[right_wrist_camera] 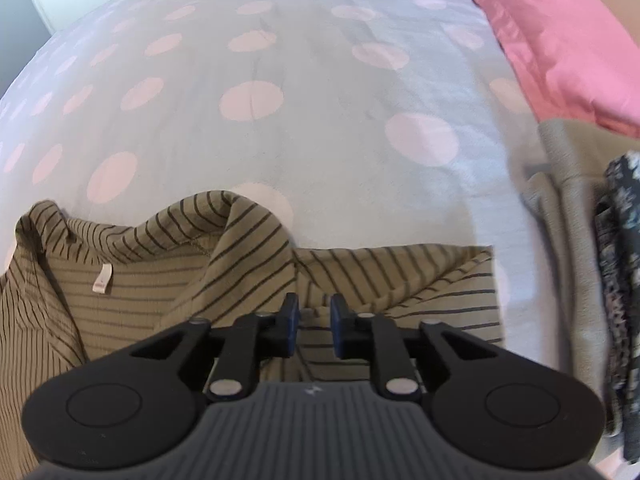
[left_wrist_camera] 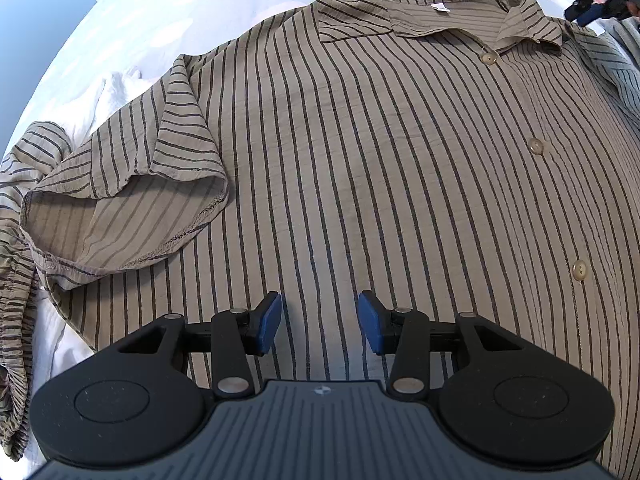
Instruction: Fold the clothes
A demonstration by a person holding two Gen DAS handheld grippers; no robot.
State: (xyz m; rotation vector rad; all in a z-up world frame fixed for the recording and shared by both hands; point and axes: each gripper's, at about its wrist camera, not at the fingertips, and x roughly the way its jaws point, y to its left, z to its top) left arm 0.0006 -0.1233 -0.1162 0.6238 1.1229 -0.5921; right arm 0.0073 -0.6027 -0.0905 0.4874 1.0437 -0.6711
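A bed covered by a pale bedspread (right_wrist_camera: 320,152) with large pink dots carries everything here, and a pink pillow (right_wrist_camera: 560,40) lies at its far right edge in the right wrist view. A tan striped button-up shirt (left_wrist_camera: 380,168) is spread front-up on the bed, filling the space ahead of the left gripper (left_wrist_camera: 319,322). That gripper's blue-padded fingers (left_wrist_camera: 269,322) stand well apart just above the shirt's lower front, with nothing between them. Beyond the fingers lies the collar (left_wrist_camera: 400,12) with a small white label; to their right runs the button placket, with three pale buttons (left_wrist_camera: 536,146) showing. To the left of the fingers a short sleeve (left_wrist_camera: 132,200) is folded in over the shirt body, and white cloth (left_wrist_camera: 104,96) shows past it.

The right gripper (right_wrist_camera: 314,326) sits over the shirt's shoulder area, its fingers (right_wrist_camera: 290,326) close together with a narrow gap; whether they pinch fabric I cannot tell. Ahead and left of them the striped fabric rises in a loose ridge. Far to the right of the fingers lies a pile of other clothes (right_wrist_camera: 580,240), beige and dark patterned.
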